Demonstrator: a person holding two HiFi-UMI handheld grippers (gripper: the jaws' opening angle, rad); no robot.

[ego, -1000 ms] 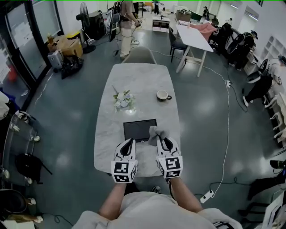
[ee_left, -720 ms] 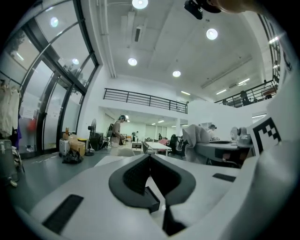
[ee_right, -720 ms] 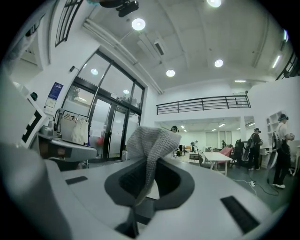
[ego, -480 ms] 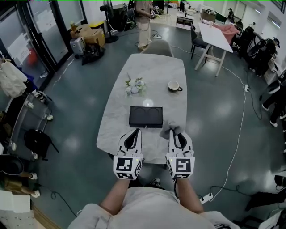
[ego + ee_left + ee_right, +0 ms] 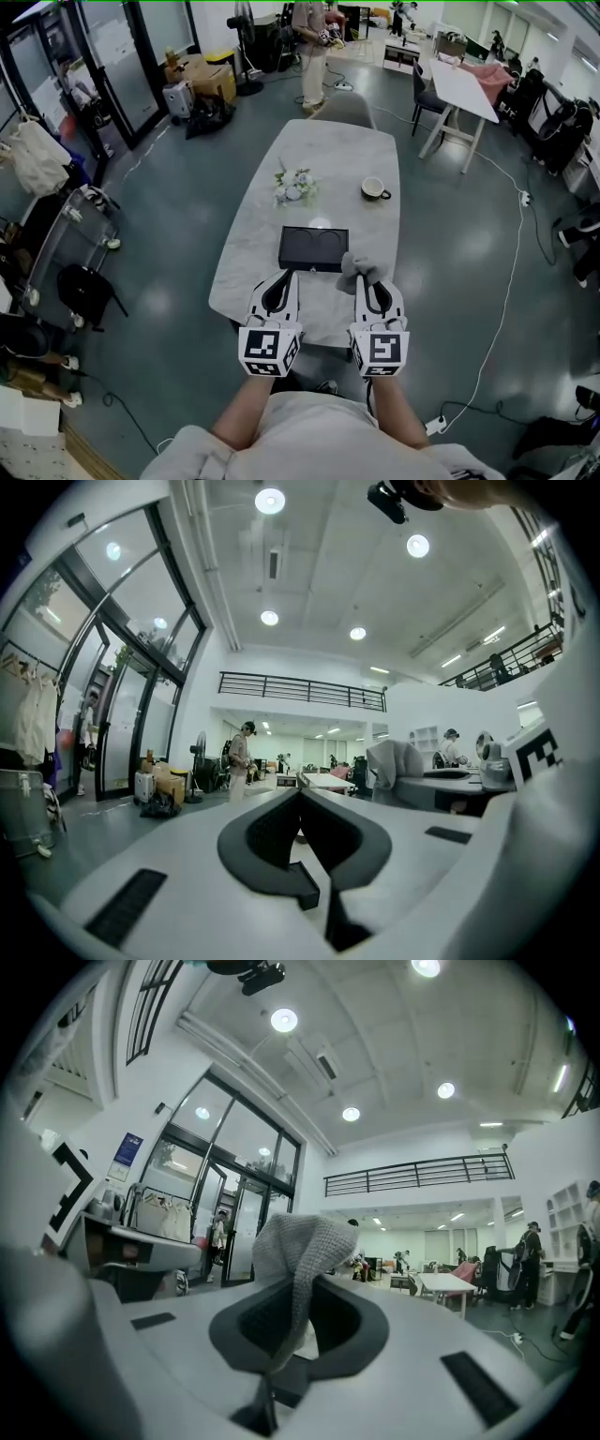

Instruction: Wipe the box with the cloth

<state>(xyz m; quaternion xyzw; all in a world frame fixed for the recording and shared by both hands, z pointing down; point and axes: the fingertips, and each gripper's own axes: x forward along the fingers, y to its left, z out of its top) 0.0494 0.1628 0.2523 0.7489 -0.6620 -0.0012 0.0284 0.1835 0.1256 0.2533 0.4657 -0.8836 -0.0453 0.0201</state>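
A flat black box (image 5: 313, 248) lies on the near half of the white marble table (image 5: 328, 159). My right gripper (image 5: 367, 278) is shut on a grey cloth (image 5: 360, 266), which sticks up from its jaws just right of the box's near right corner; the cloth (image 5: 298, 1252) fills the middle of the right gripper view. My left gripper (image 5: 278, 280) hovers near the box's near left corner, shut with nothing in it. In the left gripper view the jaws meet with no gap, and the cloth (image 5: 395, 760) shows to the right.
A small flower arrangement (image 5: 294, 187) and a cup on a saucer (image 5: 374, 191) stand beyond the box. A grey chair (image 5: 345, 111) sits at the table's far end. A person (image 5: 314, 42) stands farther back; another white table (image 5: 466, 86) is at upper right.
The head camera has tilted and shifted, so the table and box sit slightly higher and farther right in view. Both grippers stay close together near the box's near edge; the cloth stays gripped.
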